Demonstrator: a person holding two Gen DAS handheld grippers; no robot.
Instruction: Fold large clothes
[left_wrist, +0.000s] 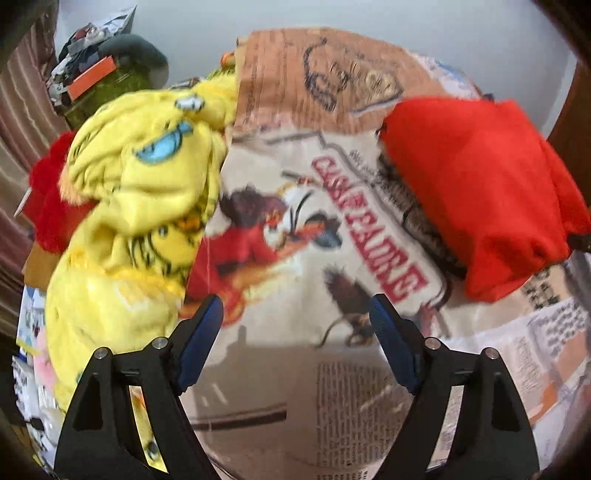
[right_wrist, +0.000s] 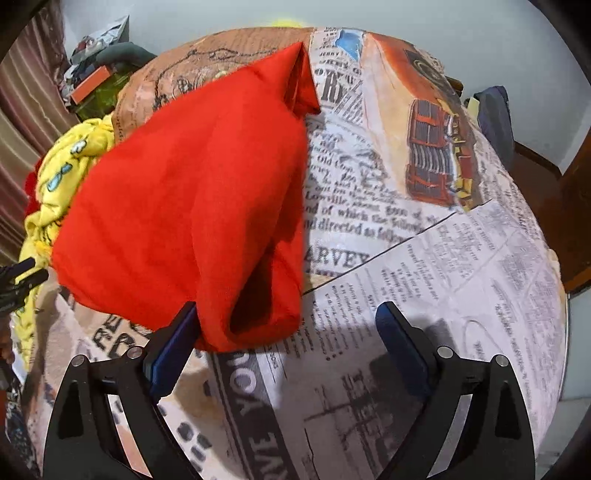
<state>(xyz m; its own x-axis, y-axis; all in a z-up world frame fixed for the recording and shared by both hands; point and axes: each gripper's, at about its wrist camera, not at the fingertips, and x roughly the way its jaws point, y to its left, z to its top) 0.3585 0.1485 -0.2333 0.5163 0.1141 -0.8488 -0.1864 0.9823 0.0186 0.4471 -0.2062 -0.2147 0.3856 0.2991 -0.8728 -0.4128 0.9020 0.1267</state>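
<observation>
Both grippers released, my right gripper (right_wrist: 288, 317) at folded red garment's (right_wrist: 192, 206) near edge, my left gripper (left_wrist: 295, 310) over newsprint tabletop (left_wrist: 332, 387), yellow garment (left_wrist: 140, 206) beside it.

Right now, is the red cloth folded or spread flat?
Folded. The red cloth lies as a compact, layered bundle on the printed table cover, with a doubled edge open near the right gripper.

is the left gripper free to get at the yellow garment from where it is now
Probably yes. The left gripper is open with nothing between its jaws, and the crumpled yellow garment lies just beside its left finger on the newspaper-print cloth, uncovered. The red garment sits off to the other side, out of the way.
</observation>
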